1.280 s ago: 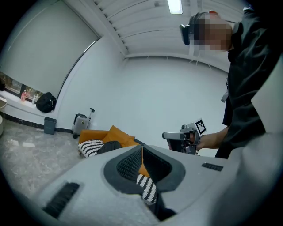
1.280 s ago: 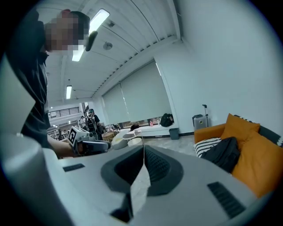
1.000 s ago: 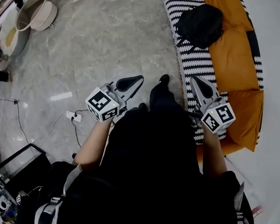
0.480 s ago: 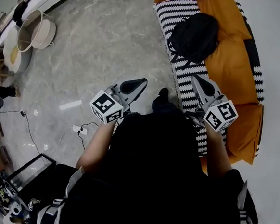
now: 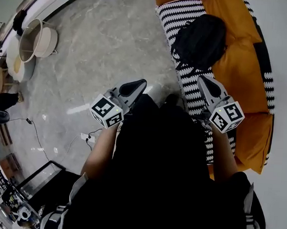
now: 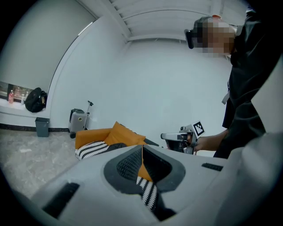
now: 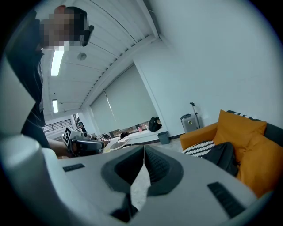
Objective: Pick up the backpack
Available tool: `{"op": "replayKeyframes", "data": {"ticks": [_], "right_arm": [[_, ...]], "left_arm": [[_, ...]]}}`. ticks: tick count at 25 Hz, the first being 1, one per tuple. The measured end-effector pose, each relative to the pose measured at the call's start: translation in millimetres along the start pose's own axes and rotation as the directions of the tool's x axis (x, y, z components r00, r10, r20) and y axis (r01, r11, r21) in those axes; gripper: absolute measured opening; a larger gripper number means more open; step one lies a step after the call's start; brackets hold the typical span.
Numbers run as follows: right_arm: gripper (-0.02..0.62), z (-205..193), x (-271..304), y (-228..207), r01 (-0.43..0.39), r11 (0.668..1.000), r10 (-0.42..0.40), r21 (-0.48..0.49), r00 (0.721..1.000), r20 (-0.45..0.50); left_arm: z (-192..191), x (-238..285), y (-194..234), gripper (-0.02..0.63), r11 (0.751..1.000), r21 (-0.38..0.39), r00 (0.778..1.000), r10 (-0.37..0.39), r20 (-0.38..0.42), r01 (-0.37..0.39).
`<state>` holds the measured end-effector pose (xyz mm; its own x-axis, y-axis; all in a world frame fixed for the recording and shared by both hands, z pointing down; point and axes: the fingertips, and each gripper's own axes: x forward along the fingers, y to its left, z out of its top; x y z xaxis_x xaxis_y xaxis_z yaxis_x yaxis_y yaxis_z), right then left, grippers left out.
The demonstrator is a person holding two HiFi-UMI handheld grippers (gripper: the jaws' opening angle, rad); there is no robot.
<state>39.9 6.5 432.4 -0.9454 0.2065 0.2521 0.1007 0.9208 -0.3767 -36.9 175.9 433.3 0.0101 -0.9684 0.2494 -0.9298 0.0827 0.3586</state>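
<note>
A black backpack point(image 5: 200, 38) lies on the orange sofa point(image 5: 240, 69), partly on a black-and-white striped throw point(image 5: 186, 78). In the right gripper view the backpack point(image 7: 222, 158) sits to the right of the jaws, some way off. My left gripper point(image 5: 138, 84) is shut and empty, held over the floor short of the sofa. My right gripper point(image 5: 204, 82) is shut too, with nothing in it, above the striped throw and below the backpack in the head view. In the left gripper view the shut jaws point(image 6: 142, 148) point at the sofa point(image 6: 116, 134).
Grey marble floor point(image 5: 105, 39) spreads to the left. Round tubs point(image 5: 35, 38) stand far left. A power strip with cables point(image 5: 87, 137) lies on the floor by my left side. A grey suitcase point(image 6: 78, 120) and a bin point(image 6: 42, 126) stand by the far wall.
Both grippers and I have moved closer to the sofa; the backpack sits nearer my right gripper. Both jaws stayed shut.
</note>
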Motion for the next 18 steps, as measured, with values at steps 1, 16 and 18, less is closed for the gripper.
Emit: {"op": "replayKeyframes", "data": {"ticks": [1, 16, 18], "right_arm": [[0.027, -2, 4, -2, 0.002, 1.0, -0.002, 0.006, 1.0, -0.004], [0.028, 26, 89, -22, 0.158, 0.986, -0.158, 0.042, 0.987, -0.01], [0.028, 32, 110, -25, 0.17, 0.985, -0.17, 0.033, 0.985, 0.0]], "left_arm": [[0, 4, 4, 0.023, 1.0, -0.003, 1.0, -0.006, -0.004, 0.006], [65, 47, 140, 0.023, 0.984, 0.038, 0.985, -0.174, -0.005, 0.174], [72, 50, 162, 0.023, 0.981, 0.05, 0.982, -0.188, 0.003, 0.187]]}}
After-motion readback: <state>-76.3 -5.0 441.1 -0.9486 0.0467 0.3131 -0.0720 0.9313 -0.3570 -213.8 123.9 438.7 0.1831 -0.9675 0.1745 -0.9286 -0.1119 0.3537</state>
